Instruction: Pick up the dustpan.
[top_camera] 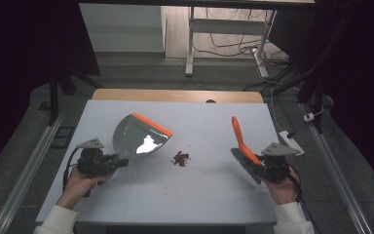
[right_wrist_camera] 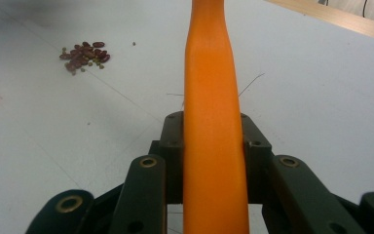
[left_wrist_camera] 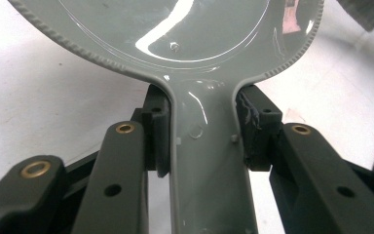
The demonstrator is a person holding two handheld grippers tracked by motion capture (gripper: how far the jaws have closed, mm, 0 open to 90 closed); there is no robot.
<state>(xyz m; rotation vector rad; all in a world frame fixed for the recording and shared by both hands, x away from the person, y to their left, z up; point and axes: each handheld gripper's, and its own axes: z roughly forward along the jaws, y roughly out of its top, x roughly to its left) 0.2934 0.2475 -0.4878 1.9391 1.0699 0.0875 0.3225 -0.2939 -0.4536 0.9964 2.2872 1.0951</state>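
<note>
glossily grey dustpan — ridged rim, orange brush

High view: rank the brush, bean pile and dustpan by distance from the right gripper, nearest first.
1. Brush, clamped in the right gripper, at the table's right.
2. Bean pile, mid-table, to its left.
3. Dustpan, farther left, held by the left gripper.
</note>
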